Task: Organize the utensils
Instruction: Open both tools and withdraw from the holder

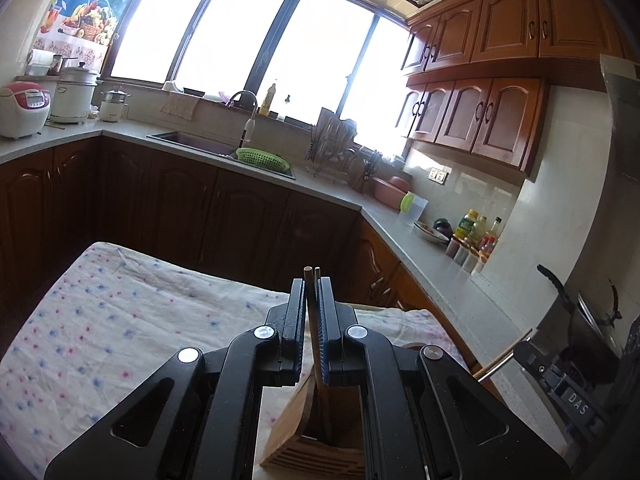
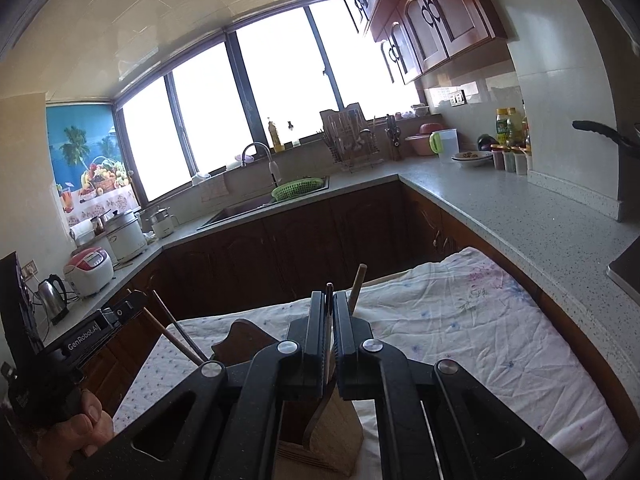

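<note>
In the left wrist view, the left gripper was pinching a pair of wooden chopsticks, whose tips stuck out a little past the fingers. Their lower ends went down into the wooden utensil holder, which stood just under the gripper on the table with a flowered cloth. At the far right edge, part of the right gripper was visible with thin sticks beside it (what they were I could not tell).

In the right wrist view, the right gripper was pressed on a thin dark utensil handle. A wooden handle rose just to its right. The holder stood below. At the near left, a hand held the left gripper, the chopsticks pointing down toward the holder.
</note>
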Available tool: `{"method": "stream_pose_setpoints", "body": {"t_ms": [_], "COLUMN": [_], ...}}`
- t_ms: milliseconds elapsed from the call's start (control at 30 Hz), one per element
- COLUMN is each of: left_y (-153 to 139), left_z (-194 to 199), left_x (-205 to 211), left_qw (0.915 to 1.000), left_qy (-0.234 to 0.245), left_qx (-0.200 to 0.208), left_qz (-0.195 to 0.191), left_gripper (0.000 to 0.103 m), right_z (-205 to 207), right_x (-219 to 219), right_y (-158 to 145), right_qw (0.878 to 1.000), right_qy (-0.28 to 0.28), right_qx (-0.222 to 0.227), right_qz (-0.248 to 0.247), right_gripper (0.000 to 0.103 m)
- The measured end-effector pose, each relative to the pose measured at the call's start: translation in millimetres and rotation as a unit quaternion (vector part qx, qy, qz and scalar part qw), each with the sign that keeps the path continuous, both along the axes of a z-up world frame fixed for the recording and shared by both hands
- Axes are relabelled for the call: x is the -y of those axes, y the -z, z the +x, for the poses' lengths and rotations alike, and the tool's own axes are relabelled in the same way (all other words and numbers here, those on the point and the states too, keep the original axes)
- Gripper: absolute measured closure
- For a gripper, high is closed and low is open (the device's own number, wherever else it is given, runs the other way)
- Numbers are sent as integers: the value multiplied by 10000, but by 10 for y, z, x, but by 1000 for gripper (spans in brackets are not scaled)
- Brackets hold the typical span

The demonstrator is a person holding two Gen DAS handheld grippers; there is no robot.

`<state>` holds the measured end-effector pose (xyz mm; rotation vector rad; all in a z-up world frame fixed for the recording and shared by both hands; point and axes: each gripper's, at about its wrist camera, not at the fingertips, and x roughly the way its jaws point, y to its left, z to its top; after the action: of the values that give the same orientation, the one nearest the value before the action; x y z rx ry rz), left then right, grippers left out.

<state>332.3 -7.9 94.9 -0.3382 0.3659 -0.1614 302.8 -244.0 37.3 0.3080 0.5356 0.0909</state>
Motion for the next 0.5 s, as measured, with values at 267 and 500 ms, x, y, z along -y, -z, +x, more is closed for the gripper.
{"method": "stream_pose_setpoints", "body": {"t_ms": [267,500], "left_y": [-6,-37], "left_z": [5,-4], "left_x": [12,-40], "left_qw": [10000,9997], "left_qy": [11,74], "left_qx": [-63,-229], "left_qz": [70,30], "left_gripper": [98,86], "right_z": [51,56], "right_x": [28,86], "right_y": [-23,-14], "right_qw": [9999,9996], "right_qy": [-24,-8], "right_qx": [-124,-205], "right_qz": [19,206], "right_gripper": [99,91]}}
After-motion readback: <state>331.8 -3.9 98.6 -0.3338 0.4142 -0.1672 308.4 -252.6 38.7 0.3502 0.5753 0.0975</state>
